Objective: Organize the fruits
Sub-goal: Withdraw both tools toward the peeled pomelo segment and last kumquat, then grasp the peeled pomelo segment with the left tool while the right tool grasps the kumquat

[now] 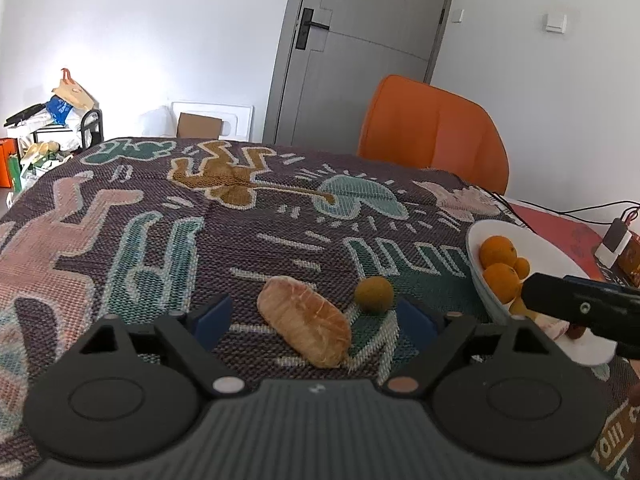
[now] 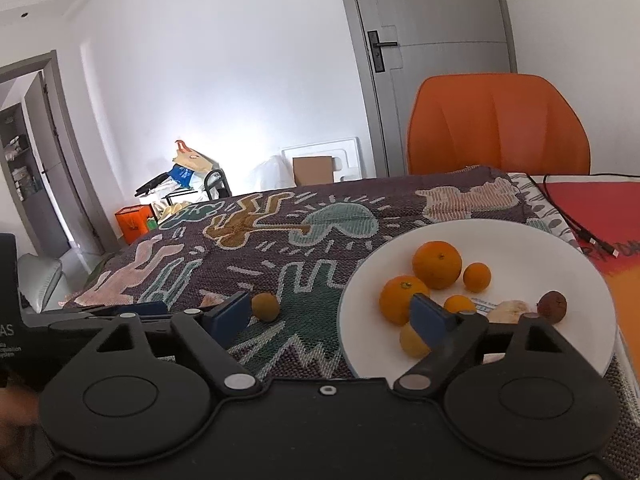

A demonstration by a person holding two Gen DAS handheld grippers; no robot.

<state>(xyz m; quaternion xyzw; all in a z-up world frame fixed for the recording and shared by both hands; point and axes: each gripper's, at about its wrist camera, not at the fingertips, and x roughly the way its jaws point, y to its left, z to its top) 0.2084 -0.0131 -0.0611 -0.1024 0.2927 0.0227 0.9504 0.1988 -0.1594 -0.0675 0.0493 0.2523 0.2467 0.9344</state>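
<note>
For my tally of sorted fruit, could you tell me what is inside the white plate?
The white plate holds oranges, a yellow fruit, a pale peeled piece and a dark brown fruit. The right gripper's finger covers part of the pile.

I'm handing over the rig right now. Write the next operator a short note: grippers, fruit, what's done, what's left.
Left gripper: open, empty, pomelo segment lying between its fingers on the cloth.
Right gripper: open, empty, straddling the plate's near rim.
Done: oranges, small citrus and a dark brown fruit are on the white plate.
Left: the pomelo segment and the small yellow-green fruit beside it lie on the cloth, off the plate.
</note>
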